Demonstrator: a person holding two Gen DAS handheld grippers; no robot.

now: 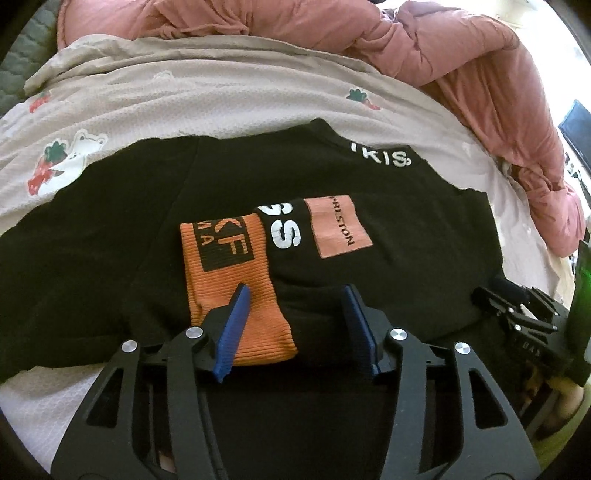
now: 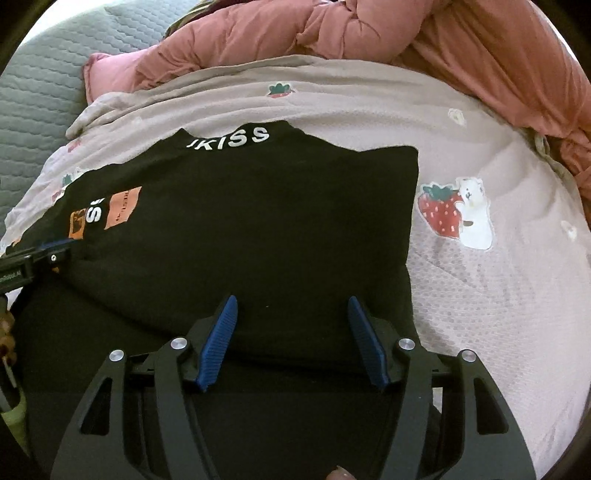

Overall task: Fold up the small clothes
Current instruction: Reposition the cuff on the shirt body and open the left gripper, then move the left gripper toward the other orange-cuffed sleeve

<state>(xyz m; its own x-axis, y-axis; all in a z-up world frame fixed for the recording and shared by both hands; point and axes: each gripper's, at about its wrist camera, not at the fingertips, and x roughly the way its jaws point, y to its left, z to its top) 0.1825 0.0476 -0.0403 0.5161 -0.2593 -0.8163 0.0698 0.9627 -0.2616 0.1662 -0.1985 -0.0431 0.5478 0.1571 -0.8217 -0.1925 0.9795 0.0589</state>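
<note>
Both claws are spread and empty: the left gripper (image 1: 295, 291) over the orange patch (image 1: 236, 280), the right gripper (image 2: 291, 302) at five o'clock of the black shirt (image 2: 258, 221) — spread on the strawberry-print sheet (image 2: 498, 280). A near-hem pinch is judged next — both sides together.

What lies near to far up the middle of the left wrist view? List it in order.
Left gripper with jaws apart → orange ribbed patch → white SS lettering → black garment collar lettering → strawberry-print sheet → pink quilt.
</note>
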